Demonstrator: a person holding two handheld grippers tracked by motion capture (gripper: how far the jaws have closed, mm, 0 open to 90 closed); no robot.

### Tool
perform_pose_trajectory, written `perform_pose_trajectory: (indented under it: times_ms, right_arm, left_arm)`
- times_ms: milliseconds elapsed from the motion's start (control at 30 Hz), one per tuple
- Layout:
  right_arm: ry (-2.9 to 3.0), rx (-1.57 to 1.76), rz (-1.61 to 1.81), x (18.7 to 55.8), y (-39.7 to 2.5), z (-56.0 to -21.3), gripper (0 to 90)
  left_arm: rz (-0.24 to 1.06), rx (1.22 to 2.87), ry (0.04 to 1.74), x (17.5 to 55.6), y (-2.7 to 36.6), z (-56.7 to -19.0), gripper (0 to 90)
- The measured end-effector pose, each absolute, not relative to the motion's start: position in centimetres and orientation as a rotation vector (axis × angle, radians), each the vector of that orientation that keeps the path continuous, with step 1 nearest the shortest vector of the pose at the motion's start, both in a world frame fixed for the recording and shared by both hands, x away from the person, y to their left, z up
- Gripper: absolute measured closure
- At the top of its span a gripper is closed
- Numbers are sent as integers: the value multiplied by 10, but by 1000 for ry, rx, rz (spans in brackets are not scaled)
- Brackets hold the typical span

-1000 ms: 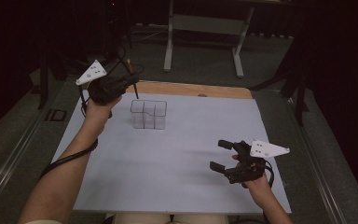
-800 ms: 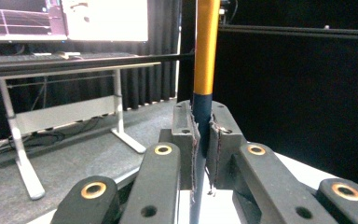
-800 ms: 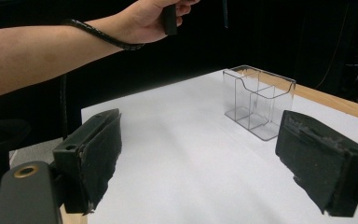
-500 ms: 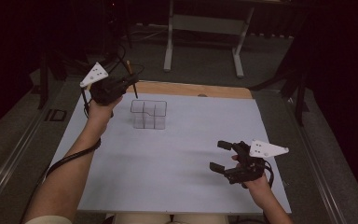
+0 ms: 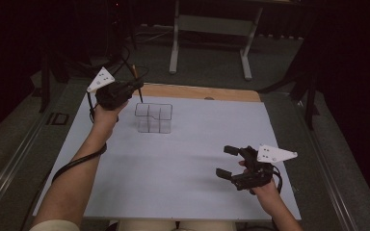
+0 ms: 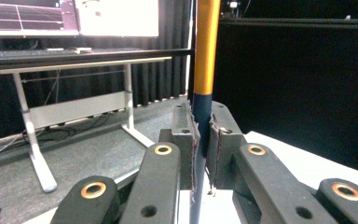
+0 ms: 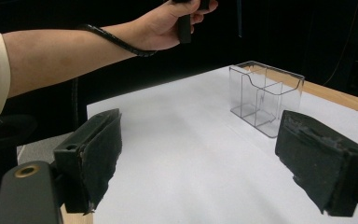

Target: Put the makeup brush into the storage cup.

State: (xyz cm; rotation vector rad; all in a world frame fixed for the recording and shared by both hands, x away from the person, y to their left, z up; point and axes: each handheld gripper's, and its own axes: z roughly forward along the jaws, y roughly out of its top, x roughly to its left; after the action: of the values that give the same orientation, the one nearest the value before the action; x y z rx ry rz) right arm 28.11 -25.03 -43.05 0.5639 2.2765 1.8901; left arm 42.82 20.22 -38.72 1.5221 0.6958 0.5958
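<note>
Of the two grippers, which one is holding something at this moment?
The left gripper, raised beside the clear organizer, is shut on a pen with an orange and dark blue barrel. The right gripper sits open over the white table, holding nothing.

The one obstacle on the bench (image 5: 183, 159) is the clear organizer (image 5: 153, 118), standing toward the far left. In front of it and to its right the white sheet lies bare, wide enough for either tool to pass. The left tool (image 5: 136, 85) hangs just beside the organizer's far-left corner, its pen (image 5: 137, 85) crossing the air there (a tight spot). The right tool (image 5: 227, 161), jaws spread, sits well apart to the near right.
</note>
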Motion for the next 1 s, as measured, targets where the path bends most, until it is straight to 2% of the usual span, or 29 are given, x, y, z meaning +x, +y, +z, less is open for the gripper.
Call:
perform_pose_trajectory:
  times_ms: [1000]
  right_arm:
    - [2292,564,1889,281,-251,-433,149]
  left_arm:
    - [601,1543,776,448,204,-419,834]
